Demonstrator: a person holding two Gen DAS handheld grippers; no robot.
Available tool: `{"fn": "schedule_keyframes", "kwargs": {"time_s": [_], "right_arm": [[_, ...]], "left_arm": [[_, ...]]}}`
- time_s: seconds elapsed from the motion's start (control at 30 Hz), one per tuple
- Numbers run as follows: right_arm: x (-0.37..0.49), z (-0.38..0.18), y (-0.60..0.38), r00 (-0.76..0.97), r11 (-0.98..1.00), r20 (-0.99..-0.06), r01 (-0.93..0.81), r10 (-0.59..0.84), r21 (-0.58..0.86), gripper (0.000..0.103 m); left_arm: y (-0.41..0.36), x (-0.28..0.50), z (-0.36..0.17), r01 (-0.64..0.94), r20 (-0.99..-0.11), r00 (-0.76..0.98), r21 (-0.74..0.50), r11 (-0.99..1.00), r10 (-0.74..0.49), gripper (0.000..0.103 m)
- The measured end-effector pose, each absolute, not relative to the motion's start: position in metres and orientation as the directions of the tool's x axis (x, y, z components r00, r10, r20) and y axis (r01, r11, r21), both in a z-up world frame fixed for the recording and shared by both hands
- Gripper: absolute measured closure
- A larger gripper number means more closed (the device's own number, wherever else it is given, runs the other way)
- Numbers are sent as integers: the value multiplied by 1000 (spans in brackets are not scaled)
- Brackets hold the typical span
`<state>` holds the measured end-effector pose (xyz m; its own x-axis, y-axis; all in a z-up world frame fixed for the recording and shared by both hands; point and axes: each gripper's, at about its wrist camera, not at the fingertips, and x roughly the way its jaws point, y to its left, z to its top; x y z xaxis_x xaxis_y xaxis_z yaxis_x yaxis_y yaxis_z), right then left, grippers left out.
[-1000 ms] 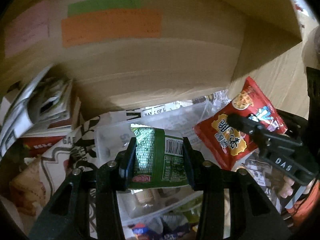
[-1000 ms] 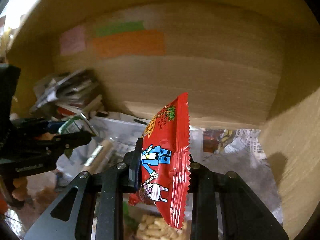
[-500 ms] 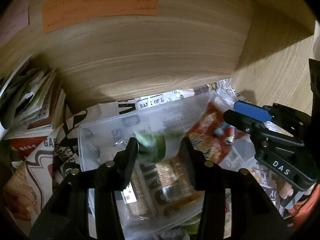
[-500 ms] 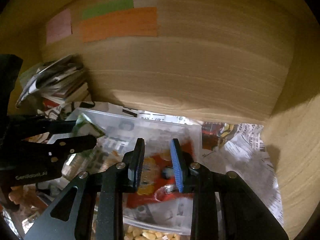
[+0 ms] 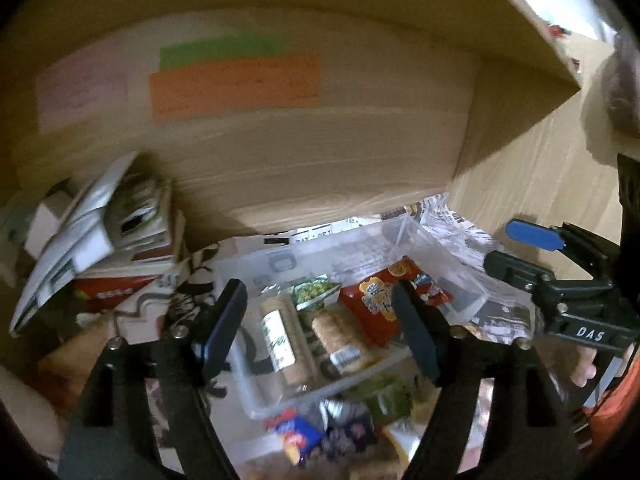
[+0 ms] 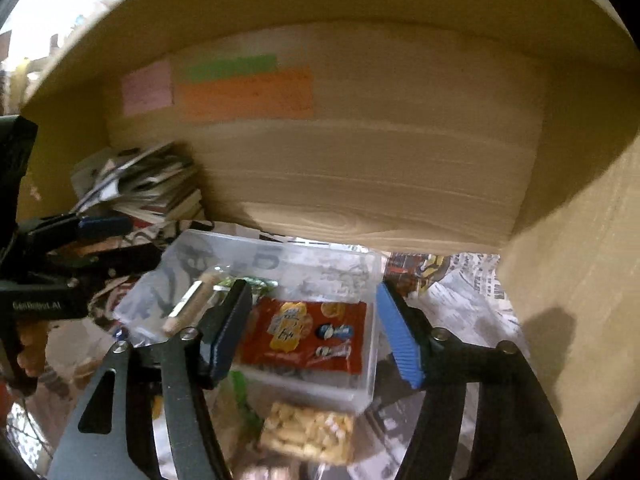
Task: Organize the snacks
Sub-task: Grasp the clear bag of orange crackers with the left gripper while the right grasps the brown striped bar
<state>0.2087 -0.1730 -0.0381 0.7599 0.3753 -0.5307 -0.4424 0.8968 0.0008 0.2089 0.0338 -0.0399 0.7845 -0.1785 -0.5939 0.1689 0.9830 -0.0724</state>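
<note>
Snacks gathered in clear plastic bin (image 5: 400,236), presumably to keep them together: cracker rolls (image 5: 280,336), green pea packet (image 5: 314,292), red chip bag (image 6: 304,332). Left gripper (image 5: 320,328) spread wide, empty; right gripper (image 6: 316,328) likewise. Peanut pack (image 6: 308,432) outside bin, clear only from right wrist.

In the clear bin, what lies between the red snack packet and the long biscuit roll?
A small green pea packet and a shorter biscuit roll, shown in the left wrist view.
</note>
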Motion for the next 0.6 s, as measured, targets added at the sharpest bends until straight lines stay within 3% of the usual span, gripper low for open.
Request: {"fn": "schedule_keyframes", "kwargs": {"time_s": [0.23, 0.6], "right_arm": [[174, -47, -187, 752, 895, -534, -446, 385, 18, 38], [138, -86, -197, 708, 904, -607, -426, 362, 42, 37]], "left_arm": [[53, 161, -46, 124, -588, 796, -73, 990, -143, 11], [78, 113, -87, 53, -651, 753, -80, 995, -93, 10]]}}
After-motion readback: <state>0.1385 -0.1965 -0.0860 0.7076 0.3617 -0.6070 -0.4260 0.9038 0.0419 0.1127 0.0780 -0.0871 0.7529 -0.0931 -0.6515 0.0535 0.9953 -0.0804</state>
